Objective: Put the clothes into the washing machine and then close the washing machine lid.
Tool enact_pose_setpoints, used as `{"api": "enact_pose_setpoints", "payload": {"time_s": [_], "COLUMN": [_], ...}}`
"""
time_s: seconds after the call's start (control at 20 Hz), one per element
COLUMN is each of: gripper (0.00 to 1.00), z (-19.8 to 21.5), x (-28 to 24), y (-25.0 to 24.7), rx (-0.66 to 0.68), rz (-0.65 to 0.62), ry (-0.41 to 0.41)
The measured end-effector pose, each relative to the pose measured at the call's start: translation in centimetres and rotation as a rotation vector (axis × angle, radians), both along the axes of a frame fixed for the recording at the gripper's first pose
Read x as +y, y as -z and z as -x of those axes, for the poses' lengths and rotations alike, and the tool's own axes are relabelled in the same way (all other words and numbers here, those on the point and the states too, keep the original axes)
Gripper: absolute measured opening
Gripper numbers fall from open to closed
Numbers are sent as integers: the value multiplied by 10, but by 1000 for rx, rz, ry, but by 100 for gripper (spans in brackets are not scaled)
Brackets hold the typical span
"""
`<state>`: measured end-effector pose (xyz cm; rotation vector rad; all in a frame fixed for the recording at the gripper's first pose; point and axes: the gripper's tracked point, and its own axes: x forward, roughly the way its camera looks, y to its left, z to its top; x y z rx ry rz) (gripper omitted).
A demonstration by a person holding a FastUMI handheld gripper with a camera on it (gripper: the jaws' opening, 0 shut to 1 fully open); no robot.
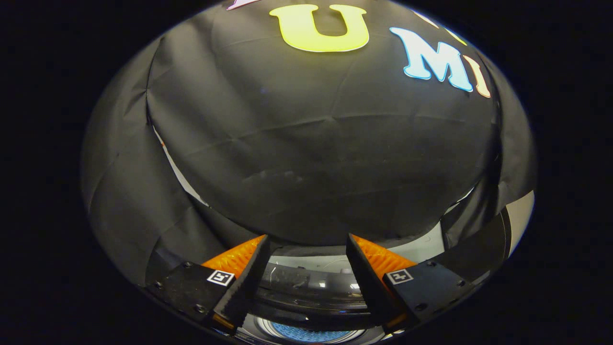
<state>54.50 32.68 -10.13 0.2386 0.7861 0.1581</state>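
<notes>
My gripper is open, its two fingers spread apart with nothing held between them. Below and between the fingers I see the washing machine from above: its white top, a dark round rim and part of a glossy lid or drum opening with a blue glint at the very bottom. I cannot tell whether the lid is up or down. Clothes cannot be made out here. The gripper sits high above the machine and points at the booth wall.
The black cloth wall hangs close ahead, beyond the fingers, with folds and seams. A pale gap shows at the left seam, and a light panel stands at the right behind the cloth.
</notes>
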Motion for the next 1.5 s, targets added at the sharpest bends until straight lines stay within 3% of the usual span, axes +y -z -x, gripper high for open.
{"api": "enact_pose_setpoints", "payload": {"time_s": [0.7, 1.0, 1.5], "gripper": [99, 99, 99], "z": [30, 47, 68], "x": [6, 8, 10], "y": [-8, -18, -18], "rx": [-56, -170, -252], "rz": [17, 33, 56], "ry": [-9, 10, 45]}}
